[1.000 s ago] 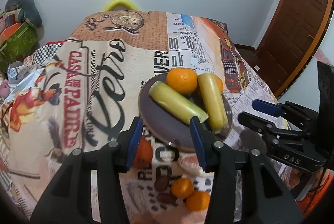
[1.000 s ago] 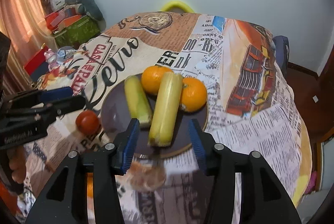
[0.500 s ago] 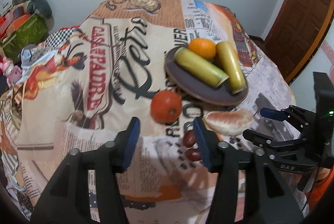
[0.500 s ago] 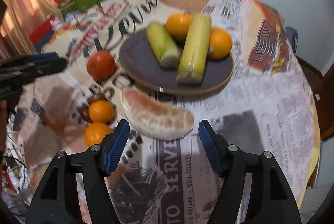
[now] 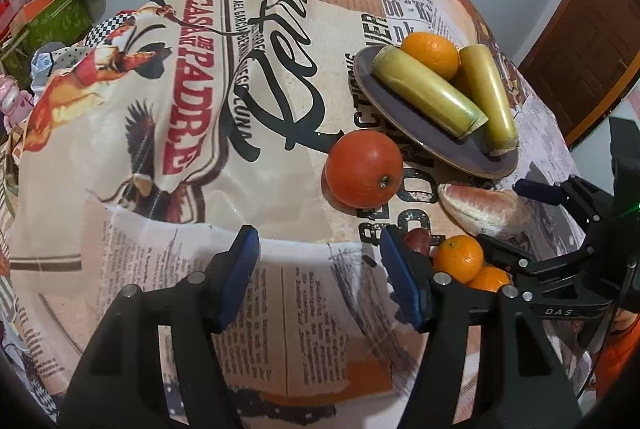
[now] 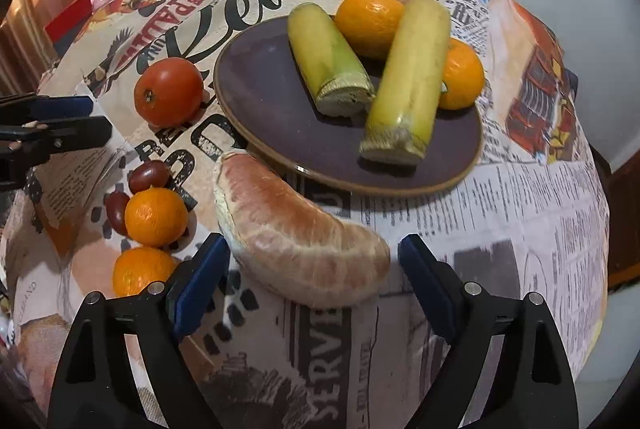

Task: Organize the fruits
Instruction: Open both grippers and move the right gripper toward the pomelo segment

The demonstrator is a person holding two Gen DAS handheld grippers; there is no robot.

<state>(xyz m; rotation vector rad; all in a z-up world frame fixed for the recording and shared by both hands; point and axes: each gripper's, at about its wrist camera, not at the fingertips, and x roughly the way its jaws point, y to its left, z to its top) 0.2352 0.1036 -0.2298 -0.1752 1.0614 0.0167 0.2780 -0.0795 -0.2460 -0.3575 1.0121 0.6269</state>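
**Both grippers spread over loose fruit**

The right gripper [image 6: 312, 281], jaws just widened and empty, frames the peeled pink pomelo wedge [image 6: 296, 245] on the tabletop beside the dark round plate [image 6: 256, 81], likely for pickup. The left gripper [image 5: 320, 277], also opening, hangs below the red tomato [image 5: 363, 168].

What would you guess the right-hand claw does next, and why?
Probably it drops a little further and closes on the peeled pomelo wedge. The right gripper has just been opening its jaws wide; the wedge lies on the cloth just ahead of them, not yet touched, and the plate beside it has bare room.
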